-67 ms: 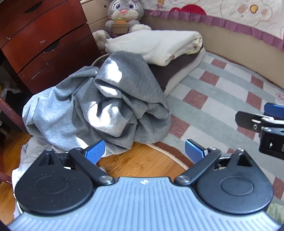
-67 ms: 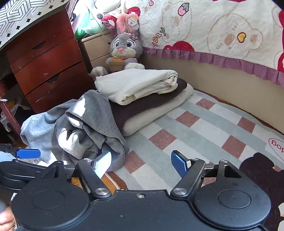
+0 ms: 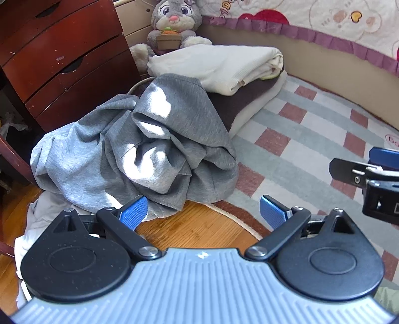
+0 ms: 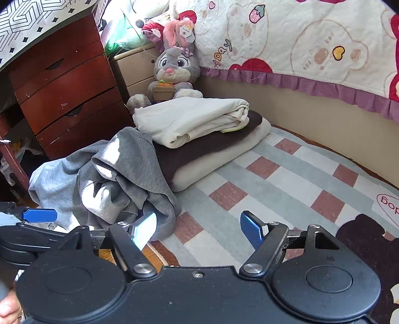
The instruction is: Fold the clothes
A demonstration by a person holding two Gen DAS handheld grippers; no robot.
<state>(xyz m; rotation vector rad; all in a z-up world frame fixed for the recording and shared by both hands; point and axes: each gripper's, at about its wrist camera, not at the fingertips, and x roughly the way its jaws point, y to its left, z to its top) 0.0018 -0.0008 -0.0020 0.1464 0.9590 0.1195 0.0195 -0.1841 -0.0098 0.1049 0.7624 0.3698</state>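
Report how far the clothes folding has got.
Done: a folded stack lies on the rug, cream piece on top, in front of the plush rabbit. In hand: nothing; the left gripper and right gripper are both open and empty. Left: the crumpled grey garments beside the stack, unfolded.

The crumpled garment pile (image 3: 139, 154) lies at the rug's (image 3: 299, 139) edge, at eleven o'clock from the left claw (image 3: 203, 214). Behind it, at one o'clock, sits the stack of folded clothes (image 3: 224, 67), touching the pile. The plush rabbit (image 3: 174, 22) sits behind the stack, at twelve o'clock. The drawer chest (image 3: 62, 62) stands at ten o'clock. The right claw (image 4: 198, 230) hangs at three o'clock from the left one, over the rug.
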